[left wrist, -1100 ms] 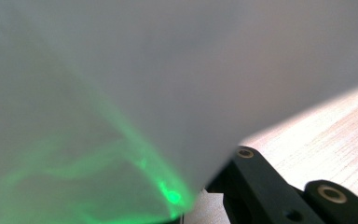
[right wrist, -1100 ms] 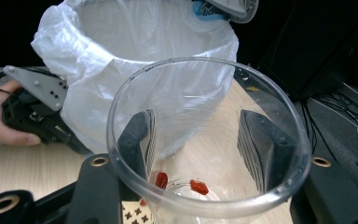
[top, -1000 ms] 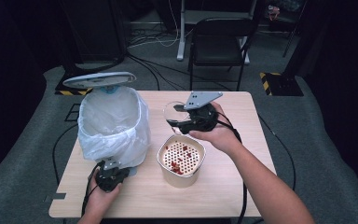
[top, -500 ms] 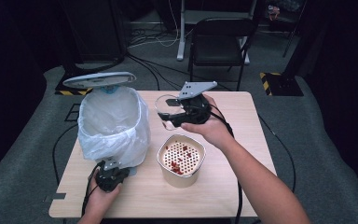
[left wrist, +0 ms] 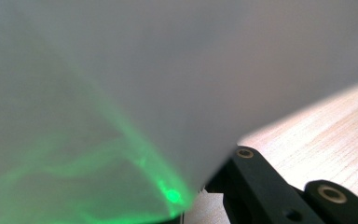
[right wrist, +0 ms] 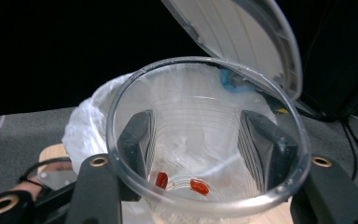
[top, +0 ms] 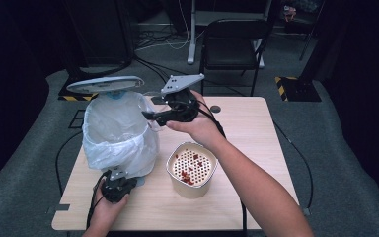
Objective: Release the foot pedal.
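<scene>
On the table, the lined bin stands left of the strainer bowl — apparently just apart.

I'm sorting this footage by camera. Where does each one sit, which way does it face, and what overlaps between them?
High view: above the person's side, looking forward and down on the table; both forearms, left gripper, right gripper.
Left gripper view: low, pressed against the bin bag; one black jaw.
Right gripper view: along both jaws gripping the clear cup, towards the bin lid.
Shared: bag, lid, table; high and right gripper views share the cup.
</scene>
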A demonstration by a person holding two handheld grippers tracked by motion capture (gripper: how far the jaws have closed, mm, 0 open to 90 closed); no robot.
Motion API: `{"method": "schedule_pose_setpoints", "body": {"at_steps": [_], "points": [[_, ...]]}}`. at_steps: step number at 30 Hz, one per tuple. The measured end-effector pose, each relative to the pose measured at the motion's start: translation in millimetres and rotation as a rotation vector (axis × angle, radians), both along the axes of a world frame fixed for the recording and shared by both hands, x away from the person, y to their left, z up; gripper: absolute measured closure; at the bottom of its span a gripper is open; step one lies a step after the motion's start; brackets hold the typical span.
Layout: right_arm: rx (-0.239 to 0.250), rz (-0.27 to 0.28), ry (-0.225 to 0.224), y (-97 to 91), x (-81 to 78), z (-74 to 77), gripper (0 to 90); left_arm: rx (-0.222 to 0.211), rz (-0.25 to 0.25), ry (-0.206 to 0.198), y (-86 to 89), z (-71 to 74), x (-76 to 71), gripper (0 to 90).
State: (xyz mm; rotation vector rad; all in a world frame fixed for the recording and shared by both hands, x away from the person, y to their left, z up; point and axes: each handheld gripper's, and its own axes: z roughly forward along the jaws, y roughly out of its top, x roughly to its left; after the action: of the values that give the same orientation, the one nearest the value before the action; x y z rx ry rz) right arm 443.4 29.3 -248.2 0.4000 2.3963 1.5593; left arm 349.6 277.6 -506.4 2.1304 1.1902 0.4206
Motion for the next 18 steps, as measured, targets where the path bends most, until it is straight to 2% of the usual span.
{"method": "schedule_pose_setpoints", "body": {"at_steps": [2, 4, 6, 7, 14, 16, 18], "points": [[-0.004, 0.005, 0.0, 5.8, 0.7, 0.1, 45.8, -0.016, 0.017, -0.006, -1.6, -0.8, -0.3, 88.3], [-0.006, 0.011, 0.007, 12.7, 2.0, -0.6, 45.7, 0.005, 0.001, 0.002, -0.2, 0.4, -0.1, 88.3], [0.003, 0.019, 0.016, 17.5, 3.4, -1.0, 45.6, -0.004, 0.006, -0.002, -0.6, -0.1, -0.1, 88.3], [0.009, 0.025, 0.023, 21.0, 4.3, -1.3, 45.6, 0.006, -0.001, 0.004, -0.1, 0.8, -0.2, 88.3], [0.019, 0.023, -0.002, 41.7, 7.5, -5.2, 45.3, -0.011, 0.017, -0.003, -1.7, -0.3, -0.3, 88.3], [0.014, 0.03, -0.008, 49.7, 8.4, -8.1, 45.2, -0.004, 0.009, 0.003, -0.9, 0.3, -0.3, 88.2], [0.007, 0.034, -0.006, 56.8, 9.4, -11.1, 44.9, -0.02, 0.017, -0.002, -1.4, -0.6, -0.3, 88.3]]}}
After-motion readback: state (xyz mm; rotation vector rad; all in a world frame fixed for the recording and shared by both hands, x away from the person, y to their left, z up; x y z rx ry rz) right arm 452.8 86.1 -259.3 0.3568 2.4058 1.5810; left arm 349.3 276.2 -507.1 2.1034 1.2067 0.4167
